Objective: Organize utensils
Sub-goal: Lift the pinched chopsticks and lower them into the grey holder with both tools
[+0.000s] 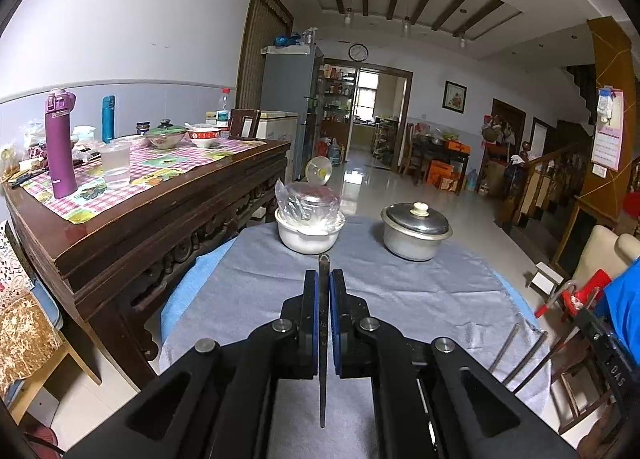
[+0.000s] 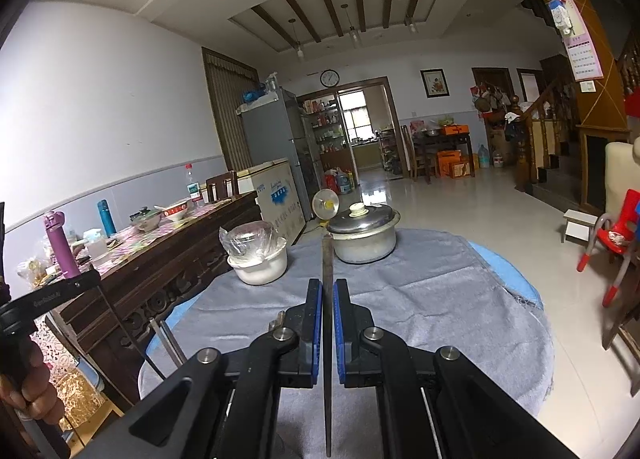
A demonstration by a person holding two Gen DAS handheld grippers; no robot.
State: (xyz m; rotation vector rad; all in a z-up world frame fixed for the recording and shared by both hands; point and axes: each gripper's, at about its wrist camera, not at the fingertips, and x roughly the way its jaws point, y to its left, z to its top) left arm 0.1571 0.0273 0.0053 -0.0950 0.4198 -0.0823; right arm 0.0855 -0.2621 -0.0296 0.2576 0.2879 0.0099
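- Your left gripper has its jaws clamped on a dark chopstick; it runs straight up the gap between the blue pads, its tip poking out past them toward the far edge of the counter.
- Small characters are stamped down that chopstick's shaft, too fine for you to read.
- Your right gripper is likewise closed on a second chopstick, its tip reaching out toward the lidded metal pot.
- Both grippers hover above the grey cloth that covers the round counter.
- At the far edge stand a white bowl holding a plastic-wrapped metal container, and to its right the metal pot, well apart from each other.
- From the right wrist view, the other tool's arm at the left edge carries pale lettering, blurred beyond reading.
- The white chest freezer past the wooden table has blue print on its front, illegible.
- A wall calendar hangs at upper right; its text is too small to read.
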